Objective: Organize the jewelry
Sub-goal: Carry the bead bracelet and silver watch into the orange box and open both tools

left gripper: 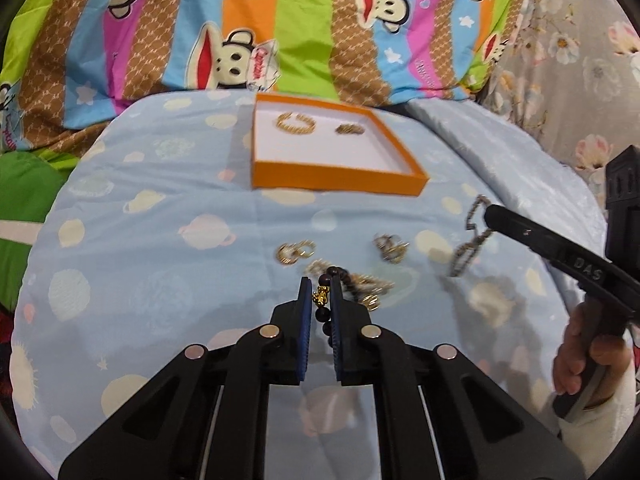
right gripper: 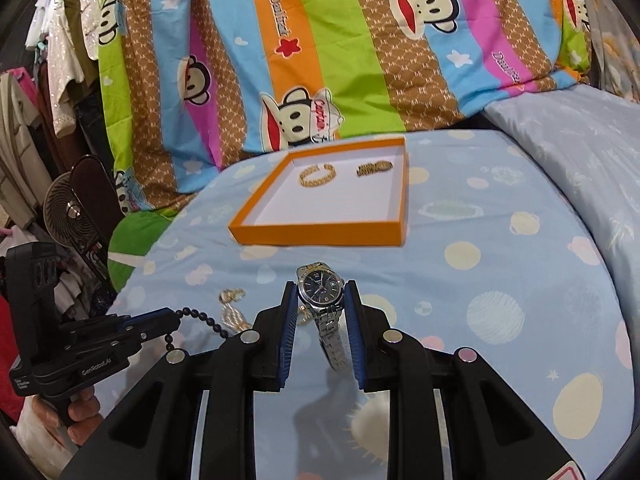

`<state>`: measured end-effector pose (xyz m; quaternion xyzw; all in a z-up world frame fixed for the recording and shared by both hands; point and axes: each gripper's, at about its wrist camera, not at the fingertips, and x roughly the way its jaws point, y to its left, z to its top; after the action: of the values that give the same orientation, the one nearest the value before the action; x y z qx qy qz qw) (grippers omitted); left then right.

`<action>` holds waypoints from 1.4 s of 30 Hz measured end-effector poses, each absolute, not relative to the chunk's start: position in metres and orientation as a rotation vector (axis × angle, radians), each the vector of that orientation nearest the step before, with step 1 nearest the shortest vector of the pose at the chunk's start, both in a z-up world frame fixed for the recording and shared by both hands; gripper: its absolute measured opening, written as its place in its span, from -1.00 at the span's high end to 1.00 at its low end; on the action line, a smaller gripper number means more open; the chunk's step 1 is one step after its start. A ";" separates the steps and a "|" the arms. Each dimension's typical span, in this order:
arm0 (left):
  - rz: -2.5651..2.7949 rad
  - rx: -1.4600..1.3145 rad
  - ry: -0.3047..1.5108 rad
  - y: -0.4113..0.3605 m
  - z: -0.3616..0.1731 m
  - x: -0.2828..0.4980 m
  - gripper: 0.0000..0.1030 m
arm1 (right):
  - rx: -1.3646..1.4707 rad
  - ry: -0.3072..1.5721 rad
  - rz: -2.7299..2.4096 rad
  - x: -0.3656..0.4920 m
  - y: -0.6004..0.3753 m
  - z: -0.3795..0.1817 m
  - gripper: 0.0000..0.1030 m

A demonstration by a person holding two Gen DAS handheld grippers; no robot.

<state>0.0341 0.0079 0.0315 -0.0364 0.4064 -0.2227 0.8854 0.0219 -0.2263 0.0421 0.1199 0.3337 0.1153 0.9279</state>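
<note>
Left gripper (left gripper: 321,300): fingers are pinching a dark beaded bracelet (left gripper: 326,316) with a gold charm, on the near side of the orange tray (left gripper: 338,186).
Right gripper (right gripper: 320,300): fingers are clamping a steel wristwatch (right gripper: 320,294) by its case, band dangling, also short of the tray.
Tray: holding a gold bangle (right gripper: 317,175) and a gold chain piece (right gripper: 374,168).
Handling: beads are likely swinging loose; the watch looks heavier and slick, so gripping the case seems best.
Loose pieces: gold earrings (left gripper: 296,252) are lying on the blue cloth (left gripper: 160,240) nearer than the tray.
</note>
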 end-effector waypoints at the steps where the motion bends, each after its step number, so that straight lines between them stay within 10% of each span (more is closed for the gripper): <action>1: -0.479 -0.079 0.831 0.006 0.040 0.032 0.85 | 0.246 0.672 0.238 0.021 -0.226 0.047 0.57; 15: -0.496 -0.020 0.621 -0.026 0.119 0.105 0.85 | 0.237 0.604 0.193 0.085 -0.236 0.086 0.57; 38: -0.317 0.023 0.769 -0.053 0.015 0.255 0.81 | 0.231 0.818 0.108 0.247 -0.228 -0.007 0.55; 42: -0.282 0.015 0.727 -0.042 0.021 0.256 0.12 | 0.220 0.735 0.100 0.235 -0.229 0.015 0.50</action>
<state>0.2562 -0.0422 0.0209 0.0071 0.3543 -0.1375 0.9249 0.2349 -0.2286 0.0149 0.1072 0.3585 0.0486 0.9261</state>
